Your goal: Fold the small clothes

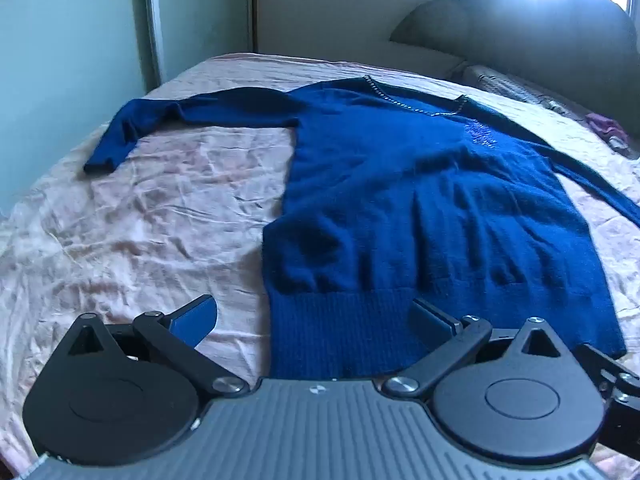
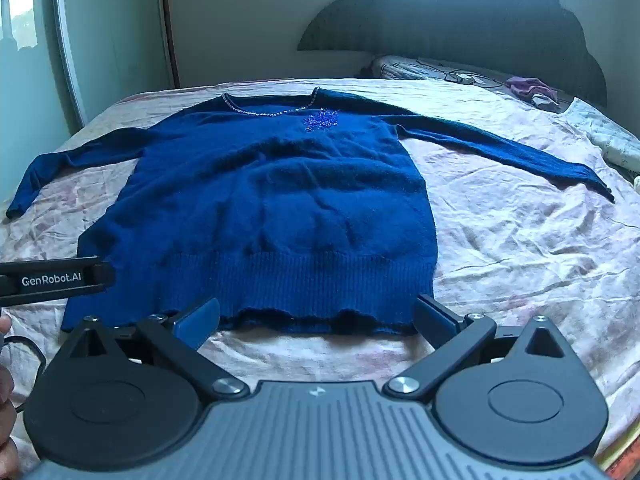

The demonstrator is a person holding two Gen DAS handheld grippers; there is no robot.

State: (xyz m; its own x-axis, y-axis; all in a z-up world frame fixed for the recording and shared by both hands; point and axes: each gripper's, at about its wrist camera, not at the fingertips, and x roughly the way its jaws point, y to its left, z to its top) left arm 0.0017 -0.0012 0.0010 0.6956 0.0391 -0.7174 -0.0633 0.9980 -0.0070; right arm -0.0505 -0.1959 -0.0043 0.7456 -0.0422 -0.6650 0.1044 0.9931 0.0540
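A blue sweater [image 2: 272, 200] is seen laid flat, front up, on the wrinkled pink bedspread [image 2: 500, 240], both sleeves spread outward and its ribbed hem nearest the cameras. The left gripper [image 1: 316, 320] is held just above the hem's left corner, jaws spread wide, nothing clamped. The right gripper [image 2: 316, 318] is poised over the hem's middle, jaws likewise wide apart and empty. A padded headboard [image 2: 460, 20] is glimpsed beyond.

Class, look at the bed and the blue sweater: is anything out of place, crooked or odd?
The blue sweater lies flat, sleeves spread. Only its left sleeve bends down near the cuff, and the pink sheet is creased.
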